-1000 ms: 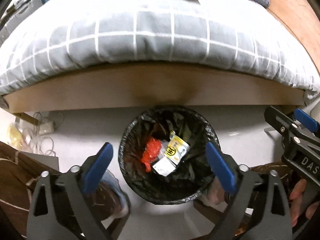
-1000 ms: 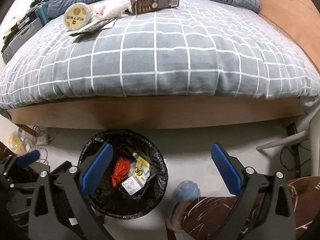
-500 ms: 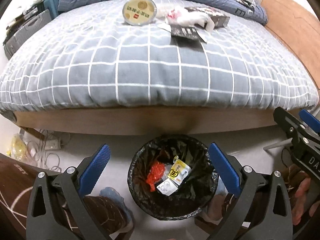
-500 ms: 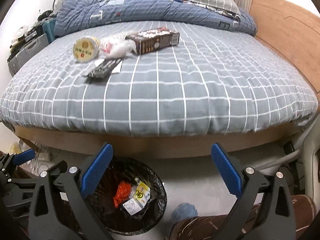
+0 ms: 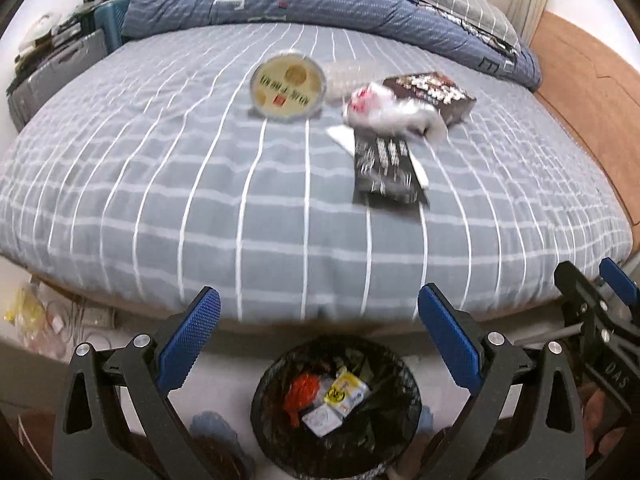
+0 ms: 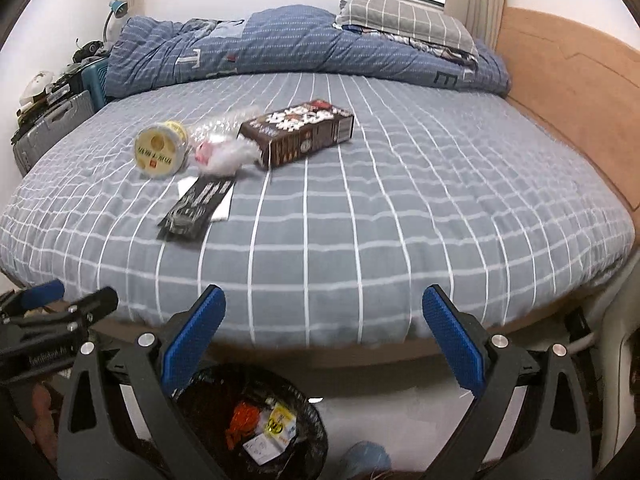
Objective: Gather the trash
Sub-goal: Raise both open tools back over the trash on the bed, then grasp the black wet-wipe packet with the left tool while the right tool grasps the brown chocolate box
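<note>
Blue-padded, both the left gripper [image 5: 319,344] and right gripper [image 6: 324,340] were held wide apart and empty. Trash [image 6: 256,148] was seen upper left on the bed [image 6: 400,208], the bin [image 5: 336,404] at bottom. The loose wrapper [image 5: 384,168] could be fumbled.

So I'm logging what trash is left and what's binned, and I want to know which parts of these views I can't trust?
- Flat black wrapper, left wrist view: print smeared by motion blur.
- Round yellow lid, right wrist view: lettering too small to read.
- Trash bin, right wrist view: the right gripper finger covers its left rim.
- Crumpled white bag, left wrist view: blurred, contents unclear.
</note>
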A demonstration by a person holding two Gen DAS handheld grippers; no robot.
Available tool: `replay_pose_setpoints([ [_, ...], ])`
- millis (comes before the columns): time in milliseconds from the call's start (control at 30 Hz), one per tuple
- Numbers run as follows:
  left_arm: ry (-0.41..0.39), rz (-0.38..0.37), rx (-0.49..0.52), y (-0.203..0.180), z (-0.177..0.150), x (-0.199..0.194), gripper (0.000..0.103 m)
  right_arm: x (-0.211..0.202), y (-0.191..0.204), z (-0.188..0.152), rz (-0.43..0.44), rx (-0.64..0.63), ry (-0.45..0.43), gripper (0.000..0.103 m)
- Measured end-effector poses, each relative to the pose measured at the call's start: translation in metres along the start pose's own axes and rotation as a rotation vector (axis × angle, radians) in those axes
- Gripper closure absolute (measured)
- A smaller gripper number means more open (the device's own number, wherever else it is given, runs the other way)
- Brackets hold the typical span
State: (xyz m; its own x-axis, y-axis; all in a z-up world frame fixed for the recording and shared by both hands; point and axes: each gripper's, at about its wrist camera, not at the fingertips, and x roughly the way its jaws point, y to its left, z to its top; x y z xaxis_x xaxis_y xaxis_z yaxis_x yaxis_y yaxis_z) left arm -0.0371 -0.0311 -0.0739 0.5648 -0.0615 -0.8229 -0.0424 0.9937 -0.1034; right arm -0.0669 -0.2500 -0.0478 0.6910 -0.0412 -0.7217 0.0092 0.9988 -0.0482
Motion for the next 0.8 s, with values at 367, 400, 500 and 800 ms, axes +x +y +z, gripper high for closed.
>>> replay_pose_setpoints([
  [367,0.016,-0.012,0.059,-0.04,0.051,0.051,0.006,0.047,-0.007,0.049,-0.025,0.003,0.006,0.008],
  [400,0.021,-0.011,0.061,-0.042,0.055,0.057,0.006,0.052,-0.007,0.053,-0.024,0.003,0.008,0.008],
  [500,0.041,-0.004,0.062,-0.046,0.062,0.075,0.008,0.066,-0.008,0.064,-0.019,0.006,0.016,0.008],
  [800,0.064,0.032,0.08,-0.049,0.066,0.091,0.033,0.085,-0.01,0.069,0.002,0.022,0.039,0.008],
])
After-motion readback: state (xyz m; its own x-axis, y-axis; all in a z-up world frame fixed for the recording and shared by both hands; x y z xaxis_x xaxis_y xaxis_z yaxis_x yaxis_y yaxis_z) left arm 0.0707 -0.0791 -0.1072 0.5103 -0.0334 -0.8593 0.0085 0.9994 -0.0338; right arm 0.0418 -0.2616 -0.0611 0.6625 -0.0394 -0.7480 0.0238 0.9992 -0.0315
